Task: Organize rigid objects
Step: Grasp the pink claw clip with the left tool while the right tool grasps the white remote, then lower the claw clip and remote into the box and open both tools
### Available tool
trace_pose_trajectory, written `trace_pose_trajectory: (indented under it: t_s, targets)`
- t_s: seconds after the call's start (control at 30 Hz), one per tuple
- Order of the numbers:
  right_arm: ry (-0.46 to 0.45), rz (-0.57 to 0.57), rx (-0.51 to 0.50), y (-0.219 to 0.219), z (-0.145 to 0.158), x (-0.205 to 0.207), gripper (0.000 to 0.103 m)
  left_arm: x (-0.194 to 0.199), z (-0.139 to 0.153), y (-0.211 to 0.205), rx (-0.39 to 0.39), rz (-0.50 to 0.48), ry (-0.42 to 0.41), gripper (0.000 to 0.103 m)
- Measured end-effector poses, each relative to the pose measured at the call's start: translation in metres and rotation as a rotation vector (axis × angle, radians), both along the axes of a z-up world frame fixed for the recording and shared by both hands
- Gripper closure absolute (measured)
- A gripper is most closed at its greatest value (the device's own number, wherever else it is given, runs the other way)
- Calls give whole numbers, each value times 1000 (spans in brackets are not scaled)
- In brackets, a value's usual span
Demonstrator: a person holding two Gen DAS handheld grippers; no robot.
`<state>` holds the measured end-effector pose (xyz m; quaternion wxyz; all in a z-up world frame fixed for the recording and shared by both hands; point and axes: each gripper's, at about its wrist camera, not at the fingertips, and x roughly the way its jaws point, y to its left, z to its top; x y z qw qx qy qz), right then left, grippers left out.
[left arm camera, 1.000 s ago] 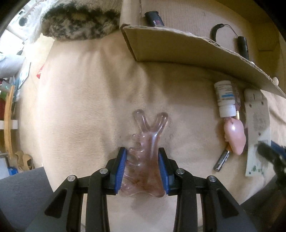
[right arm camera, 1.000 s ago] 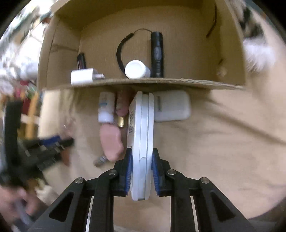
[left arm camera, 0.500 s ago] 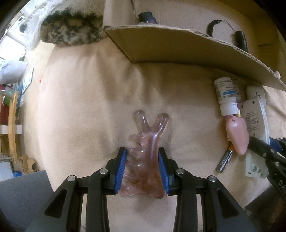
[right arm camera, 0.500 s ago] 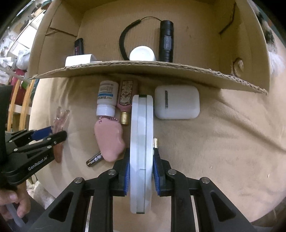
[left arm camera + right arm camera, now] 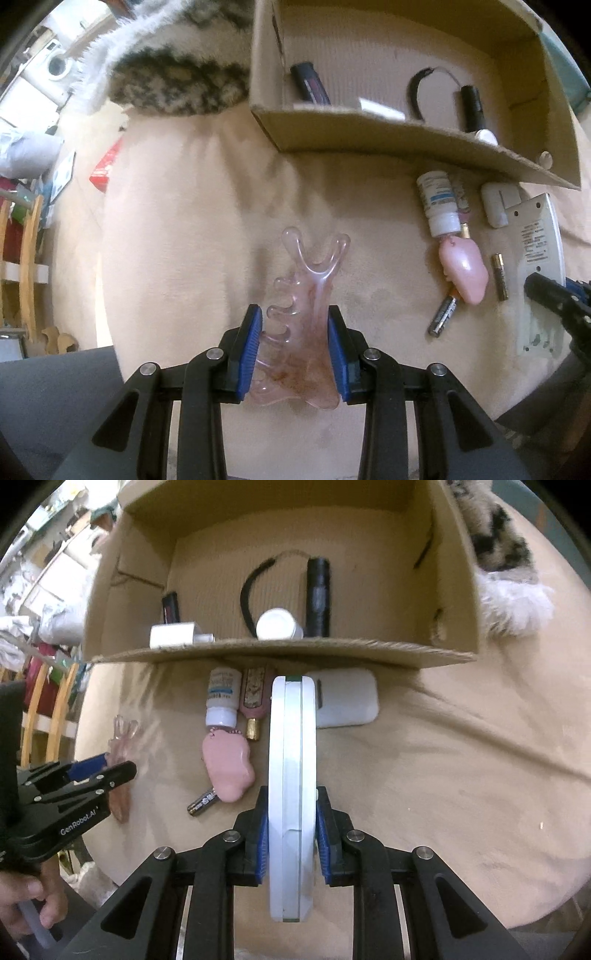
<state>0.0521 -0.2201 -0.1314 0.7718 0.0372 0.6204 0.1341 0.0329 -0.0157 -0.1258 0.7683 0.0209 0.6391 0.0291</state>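
My left gripper (image 5: 294, 347) is shut on a translucent pink comb-shaped tool (image 5: 303, 317) and holds it over the beige cloth; it also shows in the right wrist view (image 5: 96, 771). My right gripper (image 5: 291, 830) is shut on a flat white remote-like device (image 5: 291, 775), held on edge; it also shows in the left wrist view (image 5: 535, 266). A cardboard box (image 5: 280, 653) lies ahead with a black flashlight (image 5: 317, 594), a white charger (image 5: 173, 635), a white cap (image 5: 277, 624) and a small black device (image 5: 170, 607) inside.
On the cloth before the box lie a white bottle (image 5: 221, 694), a pink bottle (image 5: 255, 698), a pink foot-shaped piece (image 5: 227, 768), a battery (image 5: 201, 801) and a white case (image 5: 347, 698). A furry cushion (image 5: 177, 81) lies at the back.
Both grippers have lifted and pulled back a little with their objects; the box interior shows more in the left wrist view. A second battery is uncovered next to the white device.
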Motion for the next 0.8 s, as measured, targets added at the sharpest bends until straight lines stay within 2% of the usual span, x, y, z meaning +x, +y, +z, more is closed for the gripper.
trace_pose_trajectory:
  t_s: [0.37, 0.47, 0.6, 0.8]
  targets:
    - [-112, -20, 72, -15, 43, -24, 80, -20, 67, 17, 6, 52, -186, 71]
    - [-175, -29, 85, -17, 59, -32, 80, -20, 84, 16, 6, 50, -230, 71]
    - [-240, -32, 112, -20, 79, -32, 80, -10, 103, 19, -8, 43, -283, 71]
    - [-275, -47, 146, -22, 96, -14, 80, 14, 128, 17, -29, 40, -348, 71]
